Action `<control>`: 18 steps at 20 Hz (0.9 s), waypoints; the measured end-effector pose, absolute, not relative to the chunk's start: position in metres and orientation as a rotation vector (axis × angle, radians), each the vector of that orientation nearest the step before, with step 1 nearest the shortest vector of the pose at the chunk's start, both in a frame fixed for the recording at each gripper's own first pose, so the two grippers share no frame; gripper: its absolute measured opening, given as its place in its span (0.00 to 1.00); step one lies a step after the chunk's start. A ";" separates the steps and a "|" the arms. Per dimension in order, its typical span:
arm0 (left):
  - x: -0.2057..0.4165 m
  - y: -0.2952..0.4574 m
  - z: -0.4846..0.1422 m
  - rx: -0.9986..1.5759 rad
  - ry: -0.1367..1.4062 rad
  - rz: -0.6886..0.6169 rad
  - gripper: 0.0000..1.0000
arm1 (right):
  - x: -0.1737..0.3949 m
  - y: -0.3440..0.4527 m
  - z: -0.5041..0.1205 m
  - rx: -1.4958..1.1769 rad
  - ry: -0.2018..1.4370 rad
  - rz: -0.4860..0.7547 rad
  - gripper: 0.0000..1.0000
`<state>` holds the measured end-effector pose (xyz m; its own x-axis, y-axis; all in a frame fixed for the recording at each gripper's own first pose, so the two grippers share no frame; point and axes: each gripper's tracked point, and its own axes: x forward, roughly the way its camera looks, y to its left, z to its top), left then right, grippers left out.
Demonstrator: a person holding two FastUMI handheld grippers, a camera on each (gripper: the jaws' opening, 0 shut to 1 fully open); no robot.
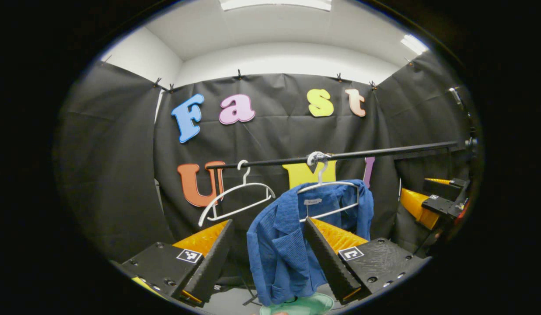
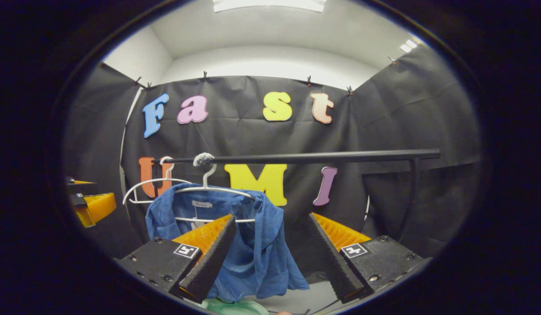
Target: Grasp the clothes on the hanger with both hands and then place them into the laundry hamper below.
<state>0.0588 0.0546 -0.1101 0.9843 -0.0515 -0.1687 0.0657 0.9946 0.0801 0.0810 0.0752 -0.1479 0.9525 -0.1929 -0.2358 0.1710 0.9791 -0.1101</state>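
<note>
Both tongs, left (image 1: 268,262) and right (image 2: 270,262), are spread wide and empty. At twelve o'clock ahead, the blue shirt (image 1: 283,245) hangs lengthwise downward from its hanger (image 1: 325,192) on the rail (image 1: 340,155), above the green hamper (image 1: 298,305). It seems nearer the left.

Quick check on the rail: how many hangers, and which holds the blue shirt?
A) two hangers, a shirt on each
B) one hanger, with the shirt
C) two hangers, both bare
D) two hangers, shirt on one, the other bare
D: the black rail carries a bare white hanger and a second hanger with the blue shirt draped over it.
</note>
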 end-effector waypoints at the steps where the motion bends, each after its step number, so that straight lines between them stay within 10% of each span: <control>1: 0.063 0.051 -0.120 0.080 0.184 -0.056 0.98 | 0.087 0.075 -0.157 -0.102 0.265 -0.183 1.00; 18: 0.146 0.014 -0.217 0.035 0.333 0.141 0.99 | 0.204 0.040 -0.268 -0.145 0.407 -0.079 1.00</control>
<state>0.1461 0.0142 -0.2171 0.9354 0.1439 -0.3230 -0.1324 0.9895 0.0576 0.2037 0.0401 -0.2676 0.9156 -0.1055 -0.3880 0.0474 0.9865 -0.1564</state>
